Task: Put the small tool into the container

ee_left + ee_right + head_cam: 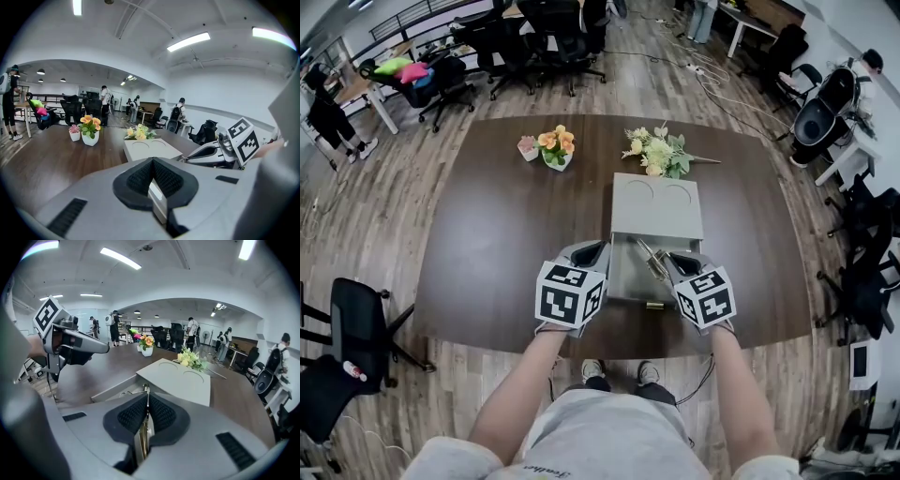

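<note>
- Right gripper clenched on the thin gold-coloured metal tool, held up over the open near part of the flat grey box container.
- Container close to the front edge of the dark brown wooden counter, with its grey lid with two round dents over the far part.
- Left gripper squeezed shut, nothing seen in it, just beside the container's left wall.
- Step in hand, most likely: bringing the tool in.
- Next: lower it inside, then let go gently.
</note>
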`<state>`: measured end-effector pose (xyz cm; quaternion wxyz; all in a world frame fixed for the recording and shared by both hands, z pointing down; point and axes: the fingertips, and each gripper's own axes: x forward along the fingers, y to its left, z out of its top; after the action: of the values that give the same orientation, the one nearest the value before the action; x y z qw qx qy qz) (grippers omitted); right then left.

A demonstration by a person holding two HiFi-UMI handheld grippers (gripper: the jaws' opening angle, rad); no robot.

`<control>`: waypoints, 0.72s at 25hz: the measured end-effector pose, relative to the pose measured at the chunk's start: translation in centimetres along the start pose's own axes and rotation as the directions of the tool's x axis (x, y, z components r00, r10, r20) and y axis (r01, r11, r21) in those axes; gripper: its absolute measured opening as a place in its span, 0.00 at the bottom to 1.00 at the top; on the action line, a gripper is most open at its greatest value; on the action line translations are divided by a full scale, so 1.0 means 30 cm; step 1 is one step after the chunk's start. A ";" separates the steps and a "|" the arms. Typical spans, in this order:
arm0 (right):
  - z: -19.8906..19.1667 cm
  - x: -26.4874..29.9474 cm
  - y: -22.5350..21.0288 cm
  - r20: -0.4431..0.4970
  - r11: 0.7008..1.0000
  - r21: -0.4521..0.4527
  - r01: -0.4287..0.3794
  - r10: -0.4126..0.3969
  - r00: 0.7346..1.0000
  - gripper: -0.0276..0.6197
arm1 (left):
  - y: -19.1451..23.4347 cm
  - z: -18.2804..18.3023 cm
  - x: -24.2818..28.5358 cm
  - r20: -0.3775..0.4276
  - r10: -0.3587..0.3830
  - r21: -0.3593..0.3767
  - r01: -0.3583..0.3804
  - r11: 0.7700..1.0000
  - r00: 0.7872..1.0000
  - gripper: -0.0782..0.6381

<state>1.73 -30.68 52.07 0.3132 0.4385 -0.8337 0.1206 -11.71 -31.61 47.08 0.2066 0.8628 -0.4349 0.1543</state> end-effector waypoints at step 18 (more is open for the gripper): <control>-0.045 0.101 0.037 -0.045 0.998 -0.058 -0.015 0.013 0.999 0.06 | 0.024 -0.039 -0.011 -0.017 0.007 -0.007 -0.008 1.000 1.000 0.11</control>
<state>0.14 -31.38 55.11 0.3435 0.4205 -0.8328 0.1079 -12.59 -31.17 48.11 0.2128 0.8591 -0.4368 0.1611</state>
